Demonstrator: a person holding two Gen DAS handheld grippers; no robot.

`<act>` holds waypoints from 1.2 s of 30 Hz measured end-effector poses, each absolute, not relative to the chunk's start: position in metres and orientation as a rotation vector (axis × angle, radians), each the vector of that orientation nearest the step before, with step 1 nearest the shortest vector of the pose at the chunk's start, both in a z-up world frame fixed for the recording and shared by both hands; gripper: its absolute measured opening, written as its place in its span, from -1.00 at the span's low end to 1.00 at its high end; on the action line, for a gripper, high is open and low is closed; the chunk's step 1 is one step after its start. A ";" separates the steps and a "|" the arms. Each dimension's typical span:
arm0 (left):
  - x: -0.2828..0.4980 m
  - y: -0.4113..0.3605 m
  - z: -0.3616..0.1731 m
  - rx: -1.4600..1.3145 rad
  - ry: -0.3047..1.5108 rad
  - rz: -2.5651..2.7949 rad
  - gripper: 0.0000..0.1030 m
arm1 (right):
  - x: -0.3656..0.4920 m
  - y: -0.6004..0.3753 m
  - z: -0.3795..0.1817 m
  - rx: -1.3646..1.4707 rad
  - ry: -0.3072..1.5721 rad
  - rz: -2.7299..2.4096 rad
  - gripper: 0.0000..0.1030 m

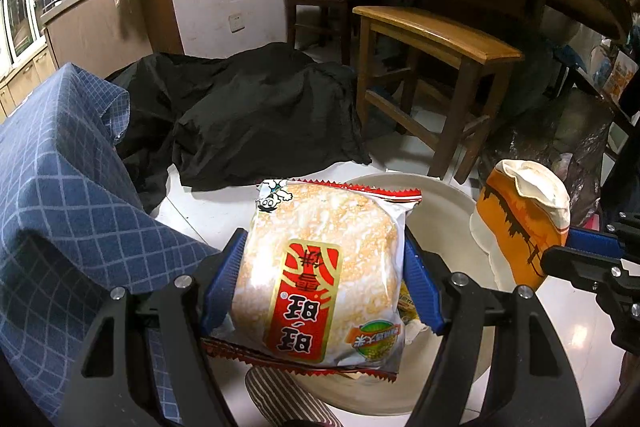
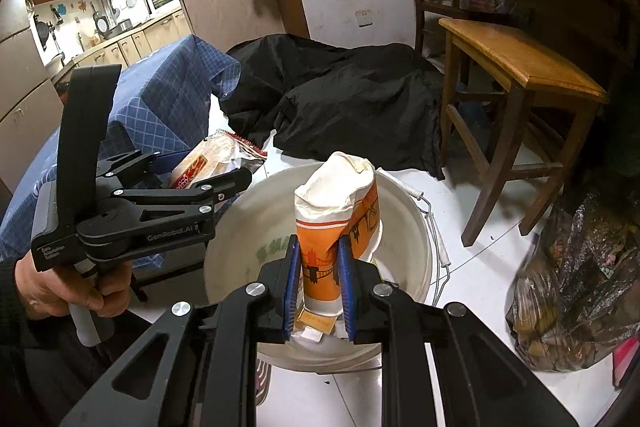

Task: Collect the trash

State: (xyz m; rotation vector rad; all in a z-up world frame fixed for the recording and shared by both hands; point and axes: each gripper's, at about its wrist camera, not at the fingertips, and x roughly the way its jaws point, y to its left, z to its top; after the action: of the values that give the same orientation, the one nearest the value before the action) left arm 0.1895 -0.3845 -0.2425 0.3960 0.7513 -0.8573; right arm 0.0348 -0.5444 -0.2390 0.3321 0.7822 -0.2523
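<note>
Rice-cracker packet (image 1: 320, 283) and crushed orange paper cup (image 2: 336, 223) above white bucket (image 2: 404, 215).

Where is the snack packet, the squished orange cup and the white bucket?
snack packet (image 1: 320, 267): left wrist view, on its red label.
orange cup (image 2: 320, 251): right wrist view, on its orange side between the blue pads.
white bucket (image 2: 408, 227): right wrist view, on its inner wall, right side.

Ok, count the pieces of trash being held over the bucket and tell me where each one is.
2. The rice cracker packet is clamped in the left tool at the white bucket's near-left rim. The crushed orange paper cup is pinched in the right tool above its middle. More may lie hidden inside.
</note>
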 end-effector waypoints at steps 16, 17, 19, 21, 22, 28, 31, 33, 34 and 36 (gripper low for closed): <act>0.197 -0.383 -0.252 0.385 0.794 -0.856 0.41 | 0.037 -0.561 -0.250 0.356 0.774 -0.288 -0.31; 0.197 -0.383 -0.252 0.386 0.795 -0.857 0.41 | 0.035 -0.561 -0.250 0.357 0.774 -0.291 -0.31; 0.195 -0.383 -0.252 0.390 0.790 -0.857 0.41 | 0.031 -0.559 -0.249 0.359 0.776 -0.303 -0.31; 0.193 -0.384 -0.251 0.401 0.783 -0.861 0.41 | 0.026 -0.554 -0.246 0.366 0.773 -0.314 -0.31; 0.191 -0.385 -0.252 0.410 0.779 -0.863 0.41 | 0.022 -0.552 -0.243 0.376 0.767 -0.325 -0.31; 0.186 -0.380 -0.249 0.421 0.770 -0.871 0.41 | 0.000 -0.538 -0.218 0.427 0.709 -0.383 -0.31; 0.185 -0.373 -0.248 0.427 0.774 -0.863 0.41 | -0.009 -0.531 -0.208 0.428 0.700 -0.409 -0.28; 0.186 -0.368 -0.247 0.419 0.781 -0.852 0.41 | -0.014 -0.526 -0.202 0.435 0.700 -0.429 -0.22; 0.187 -0.364 -0.246 0.408 0.787 -0.847 0.41 | -0.015 -0.526 -0.200 0.440 0.702 -0.440 -0.14; 0.190 -0.359 -0.243 0.382 0.798 -0.837 0.41 | -0.019 -0.522 -0.195 0.446 0.702 -0.464 -0.05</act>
State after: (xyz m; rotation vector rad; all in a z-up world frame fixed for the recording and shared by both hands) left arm 0.1901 -0.3592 -0.2434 0.3815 0.7979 -0.8371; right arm -0.0185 -0.5216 -0.1946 0.4459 0.7016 -0.4635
